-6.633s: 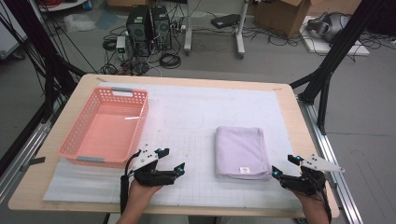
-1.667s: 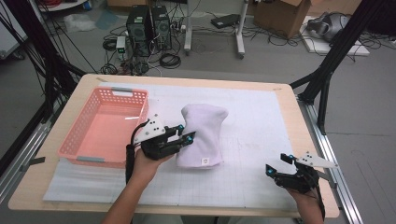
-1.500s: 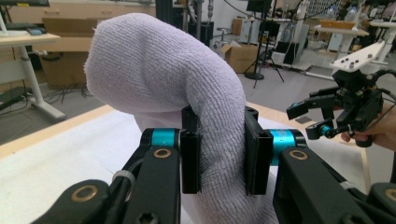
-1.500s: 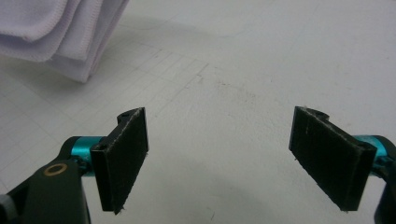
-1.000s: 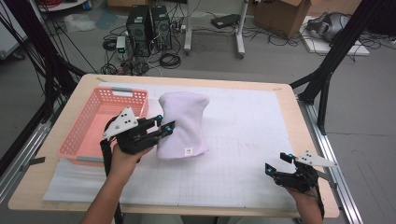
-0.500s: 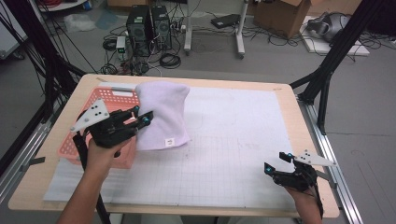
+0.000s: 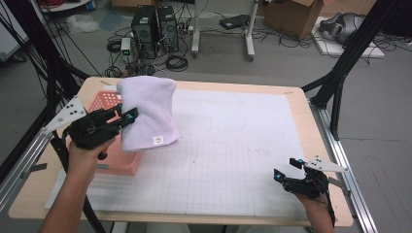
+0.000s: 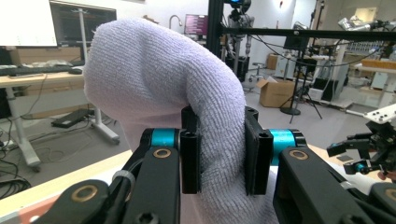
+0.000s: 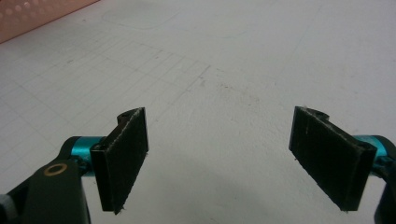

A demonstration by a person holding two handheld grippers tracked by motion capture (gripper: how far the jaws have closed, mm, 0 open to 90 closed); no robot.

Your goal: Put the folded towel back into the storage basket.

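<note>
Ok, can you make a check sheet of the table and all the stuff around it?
Surface: white gridded mat on the wooden table.
Job's things: lilac towel held up over the pink basket.
Clutter: nothing seen.
Grippers: left gripper shut on the towel; right gripper open, low over the mat.
Cables: tangled on the floor behind the table.
Surroundings: computer towers, cardboard box.

Left gripper [image 8: 219,158] w/ both black fingers [image 8: 190,161] clamped on a fold of lilac towel [image 8: 154,79]; cloth bulges up & over the fingers, hangs down btwn them. Other gripper [image 8: 369,149] far right, on the desk [image 8: 60,186] edge. Lab bkgd: monitors, cardboard box [image 8: 275,91], black frame post.
</note>
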